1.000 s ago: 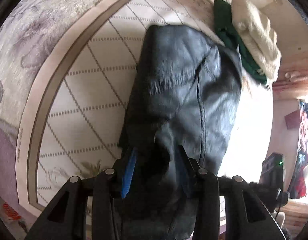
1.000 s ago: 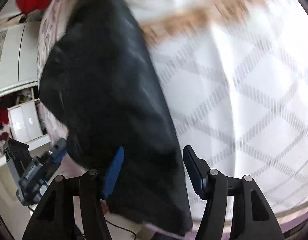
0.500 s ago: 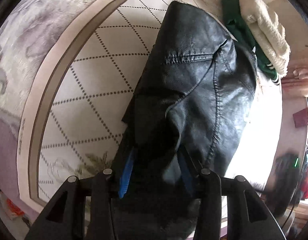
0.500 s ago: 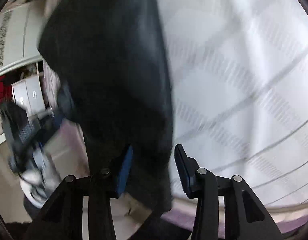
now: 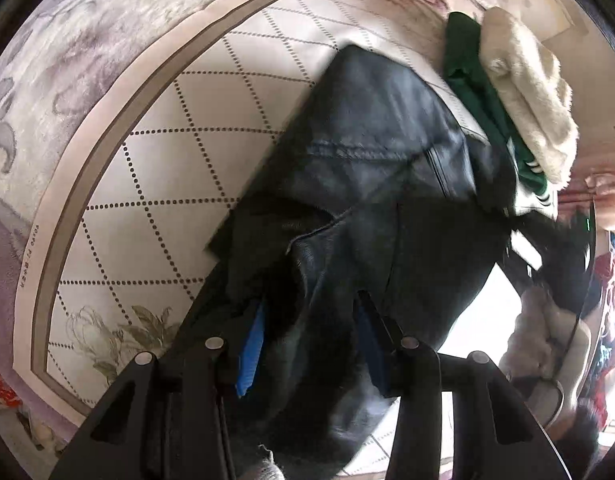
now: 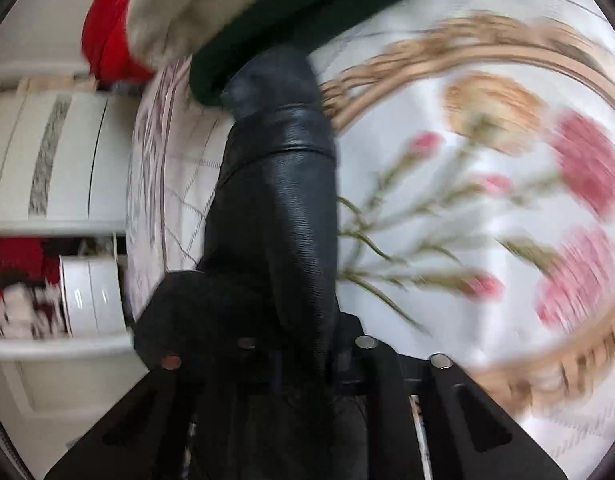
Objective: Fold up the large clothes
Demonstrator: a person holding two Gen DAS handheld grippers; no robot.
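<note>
A black leather jacket lies on a bed with a quilted cover. My left gripper has a thick bunch of the jacket's near edge between its blue-padded fingers, jaws held apart by the fabric. In the right wrist view, my right gripper is shut on a rolled, sleeve-like part of the jacket, which stretches away from the jaws over the floral cover. The view is blurred by motion.
A green garment and a cream fleece one lie stacked at the bed's far side; they also show in the right wrist view. White drawers and a red item stand beyond the bed.
My right gripper has closed on the jacket and swung fast toward the floral end of the bed. The left gripper keeps its hold; the jacket has shifted slightly.
</note>
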